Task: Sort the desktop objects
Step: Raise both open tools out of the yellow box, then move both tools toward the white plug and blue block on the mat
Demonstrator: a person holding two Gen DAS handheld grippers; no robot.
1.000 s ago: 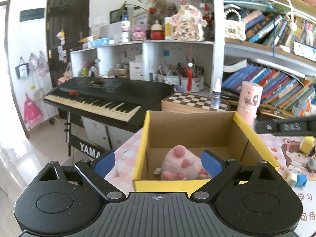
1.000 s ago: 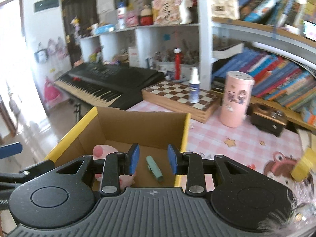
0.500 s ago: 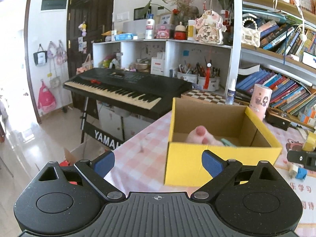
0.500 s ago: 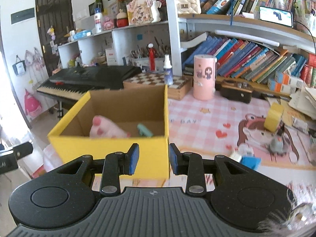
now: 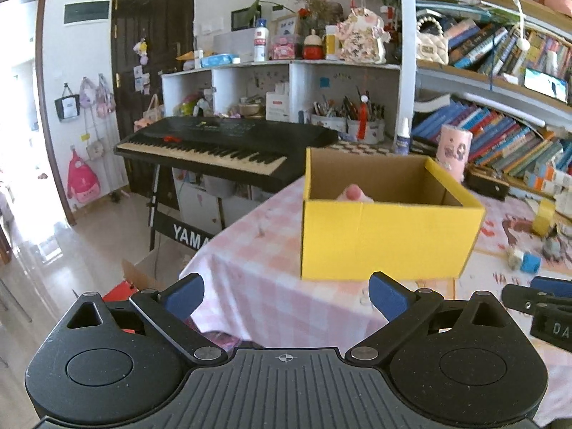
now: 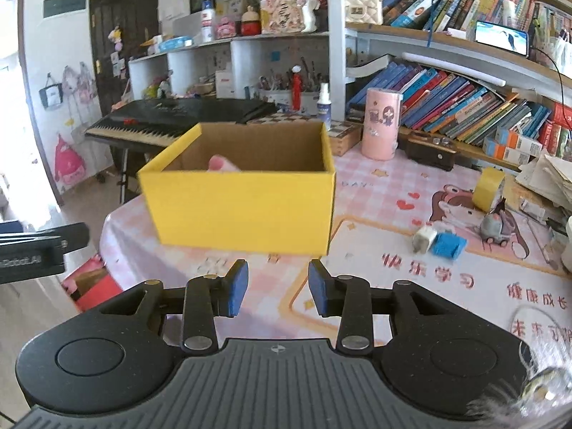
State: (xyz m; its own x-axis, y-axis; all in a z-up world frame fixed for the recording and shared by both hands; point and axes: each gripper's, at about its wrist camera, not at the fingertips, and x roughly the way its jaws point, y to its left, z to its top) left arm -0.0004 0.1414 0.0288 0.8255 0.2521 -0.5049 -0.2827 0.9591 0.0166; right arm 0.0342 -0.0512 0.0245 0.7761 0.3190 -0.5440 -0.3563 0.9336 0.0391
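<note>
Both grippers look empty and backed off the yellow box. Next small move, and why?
Probably swing the right gripper toward the white charger and blue block on the mat. Its jaws have just been opening with nothing between them; the yellow box already holds a pink plush, and those two lie nearest.

Open yellow cardboard box on the pink checked tablecloth, near the table's left end.

Inside the box, only the top of a pink plush toy showing above the front wall. Right of the box, well apart: a white charger plug touching a blue cube-shaped block, with a small grey toy figure and an upright yellow tape roll further right and behind. Behind the box, a pink cylindrical canister, a white spray bottle on a wooden chessboard, then slanted rows of books. Left, beyond the table edge, a black electronic keyboard on its stand.
</note>
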